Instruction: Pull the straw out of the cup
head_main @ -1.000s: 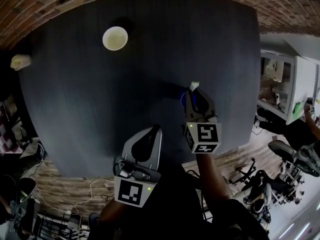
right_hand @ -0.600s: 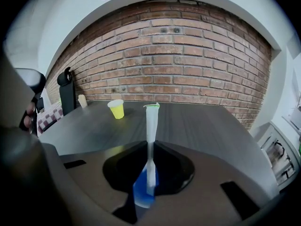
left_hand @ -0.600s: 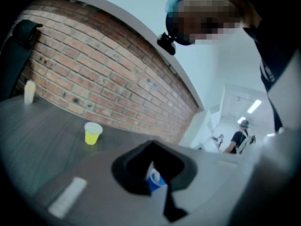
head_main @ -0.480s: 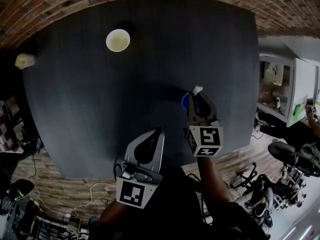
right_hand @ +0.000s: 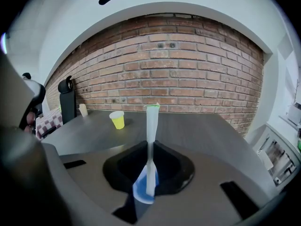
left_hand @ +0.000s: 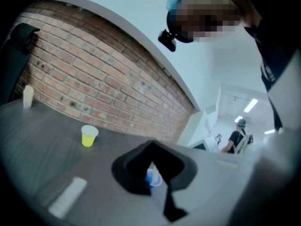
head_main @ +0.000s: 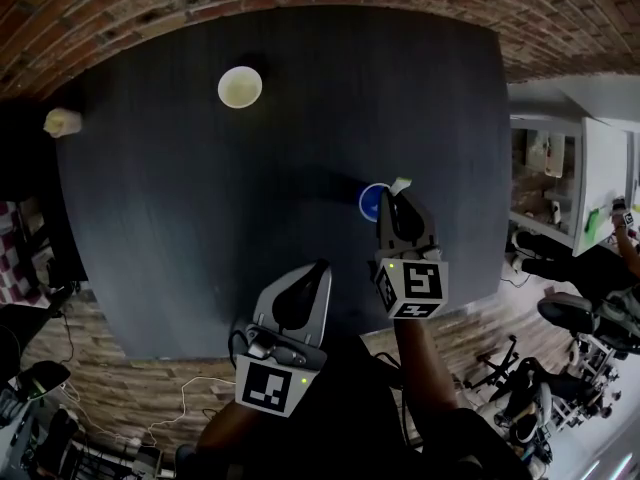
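A blue cup (head_main: 372,202) stands on the dark table (head_main: 200,218), right of its middle. My right gripper (head_main: 398,198) hovers just beside and over it, shut on a white paper-wrapped straw (right_hand: 151,135) that stands upright between the jaws. The straw's top (head_main: 401,184) pokes past the fingertips. In the right gripper view its lower end lies over the blue cup (right_hand: 142,188); whether it is still inside I cannot tell. My left gripper (head_main: 317,266) hangs shut and empty over the table's near edge, pointing at the blue cup (left_hand: 153,177).
A yellow cup (head_main: 240,87) stands far back left on the table. A small pale object (head_main: 62,121) sits at the table's far left edge. A brick wall runs behind the table; office chairs and cabinets stand to the right.
My right gripper has drawn back toward me with the straw, and more of the blue cup's rim now shows beyond it. The left gripper has stayed where it was.
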Motion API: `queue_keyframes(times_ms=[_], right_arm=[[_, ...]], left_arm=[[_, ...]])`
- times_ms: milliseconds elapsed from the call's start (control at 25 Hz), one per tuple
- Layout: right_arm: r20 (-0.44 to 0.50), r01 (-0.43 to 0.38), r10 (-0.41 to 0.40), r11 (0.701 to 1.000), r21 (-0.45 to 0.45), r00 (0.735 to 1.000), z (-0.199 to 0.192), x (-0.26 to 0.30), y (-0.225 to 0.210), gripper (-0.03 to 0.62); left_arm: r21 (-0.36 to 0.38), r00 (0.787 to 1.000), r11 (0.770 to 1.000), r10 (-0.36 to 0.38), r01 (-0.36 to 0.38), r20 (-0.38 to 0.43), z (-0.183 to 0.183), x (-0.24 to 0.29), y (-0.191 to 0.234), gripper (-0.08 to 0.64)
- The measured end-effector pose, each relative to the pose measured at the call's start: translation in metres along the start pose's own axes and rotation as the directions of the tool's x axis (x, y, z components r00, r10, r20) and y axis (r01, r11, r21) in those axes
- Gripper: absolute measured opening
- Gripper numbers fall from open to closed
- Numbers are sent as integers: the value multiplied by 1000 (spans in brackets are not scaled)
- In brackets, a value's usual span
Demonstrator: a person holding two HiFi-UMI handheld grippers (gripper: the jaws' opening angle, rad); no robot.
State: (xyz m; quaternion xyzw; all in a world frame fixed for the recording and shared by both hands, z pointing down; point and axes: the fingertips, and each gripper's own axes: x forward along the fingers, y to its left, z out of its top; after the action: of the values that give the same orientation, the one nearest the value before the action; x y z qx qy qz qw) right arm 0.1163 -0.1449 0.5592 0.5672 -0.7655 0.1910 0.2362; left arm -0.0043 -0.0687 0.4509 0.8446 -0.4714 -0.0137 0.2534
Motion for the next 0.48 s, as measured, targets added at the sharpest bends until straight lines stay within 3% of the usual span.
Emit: queue_keyframes(times_ms=[480], right_arm=[[125,-9,5,999,32,992,35,-45,5,35]], left_arm=[[33,999,999,-10,9,33,14,-20,-24,5]])
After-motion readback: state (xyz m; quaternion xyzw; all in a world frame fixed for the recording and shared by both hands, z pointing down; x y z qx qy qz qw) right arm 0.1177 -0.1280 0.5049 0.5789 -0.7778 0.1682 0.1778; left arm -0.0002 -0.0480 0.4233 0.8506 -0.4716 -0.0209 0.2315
